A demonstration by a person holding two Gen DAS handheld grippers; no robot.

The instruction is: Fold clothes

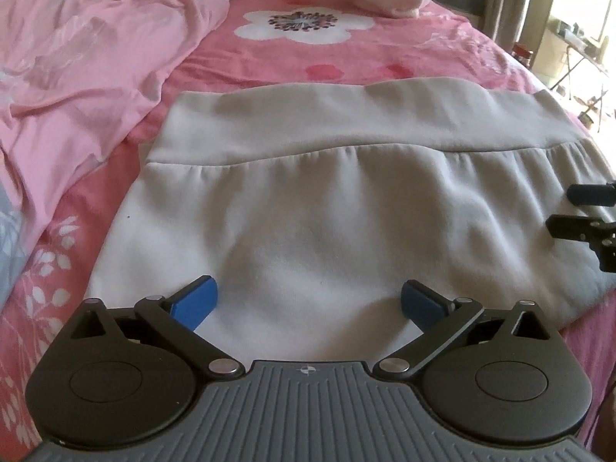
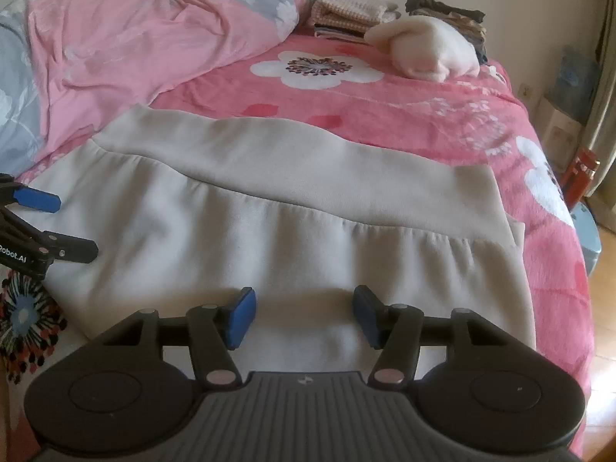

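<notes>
Your left gripper (image 1: 310, 300) stands wide apart, your right gripper (image 2: 304, 313) partly apart, both empty above the grey garment (image 1: 327, 200) spread on the floral bedspread (image 1: 385, 57).

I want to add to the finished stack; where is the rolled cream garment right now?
The rolled cream garment lies at the bed's far end, beside the folded pile, beyond the white flower print.
</notes>
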